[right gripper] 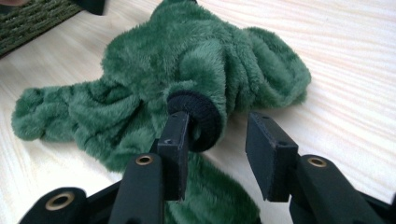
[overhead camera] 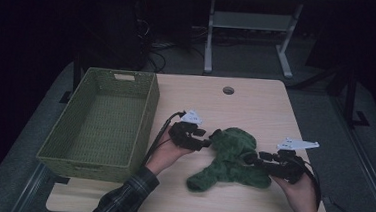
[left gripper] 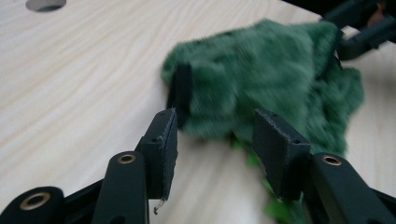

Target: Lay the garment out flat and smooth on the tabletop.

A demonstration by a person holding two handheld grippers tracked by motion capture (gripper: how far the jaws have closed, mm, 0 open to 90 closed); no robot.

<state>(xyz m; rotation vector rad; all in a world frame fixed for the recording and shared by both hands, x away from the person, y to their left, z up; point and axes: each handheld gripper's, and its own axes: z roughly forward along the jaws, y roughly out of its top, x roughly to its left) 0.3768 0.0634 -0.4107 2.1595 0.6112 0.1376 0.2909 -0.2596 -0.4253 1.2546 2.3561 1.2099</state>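
Both tools stand spread, left tool (overhead camera: 208,140) and right tool (overhead camera: 253,158) flanking the green fuzzy garment (overhead camera: 230,159) on the table (overhead camera: 256,101).

We are looking at a plush garment lying between two hand-held grippers.

The garment (overhead camera: 232,159) is lying on the tabletop (overhead camera: 256,101), the basket (overhead camera: 99,122) sitting at its left edge, the left hand-held gripper (overhead camera: 213,138) and right hand-held gripper (overhead camera: 250,158) flanking the garment.

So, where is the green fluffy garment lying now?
In the high view, the green fluffy garment lies on the wooden table, right of the woven basket, between the left tool and right tool.
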